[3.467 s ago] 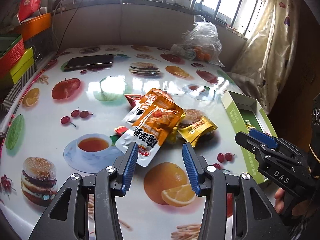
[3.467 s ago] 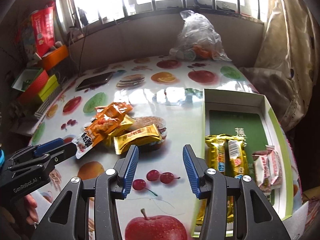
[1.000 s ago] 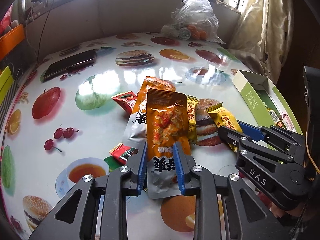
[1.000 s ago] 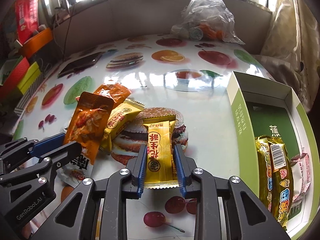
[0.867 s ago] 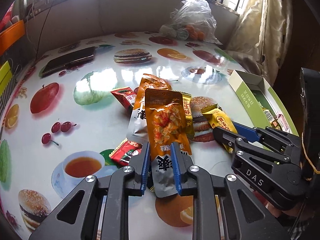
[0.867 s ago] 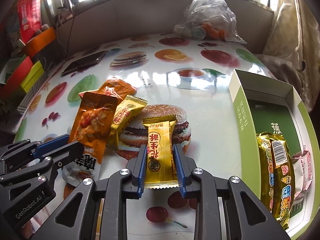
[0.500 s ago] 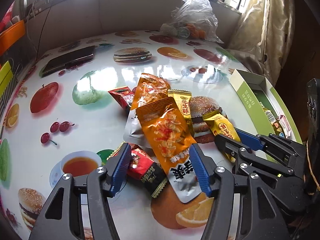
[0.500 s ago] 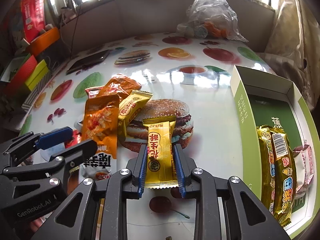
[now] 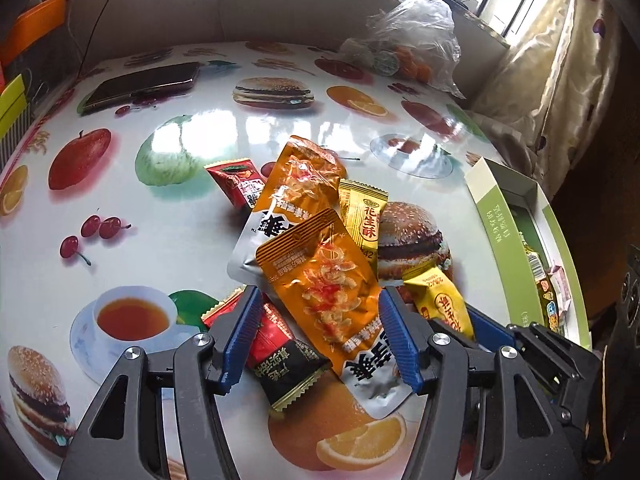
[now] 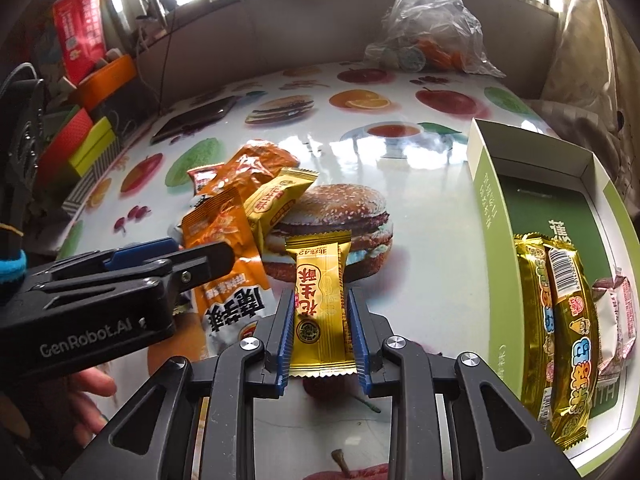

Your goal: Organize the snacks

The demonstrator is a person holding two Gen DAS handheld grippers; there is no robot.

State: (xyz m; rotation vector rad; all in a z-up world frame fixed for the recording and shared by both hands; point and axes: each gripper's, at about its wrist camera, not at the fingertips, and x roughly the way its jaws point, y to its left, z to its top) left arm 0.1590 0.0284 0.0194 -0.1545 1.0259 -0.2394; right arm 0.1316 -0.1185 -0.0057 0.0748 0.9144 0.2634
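— Glossy fruit-print table [image 9: 120,184] first, then green-and-white box [image 10: 492,216] at right edge — open, likely so packets drop straight in; gold packs [image 10: 560,320] already lying lengthwise inside.

— And outside the box?

— Loose pile mid-table. Orange pouch [image 9: 320,280] on top, flat, long axis slanting from upper left toward lower right, silver end nearest the camera. Lying between the spread blue pads of left gripper [image 9: 320,344] — just been opening, no pad pressing, so released.

— Smaller?

— Yellow peanut-candy bar [image 10: 320,300], pinched across its width by right gripper [image 10: 320,344], clenched. Long axis running straight out along the fingers, free end pointing away, lifted clear of the table — probably held so for sliding endwise into the box alongside.
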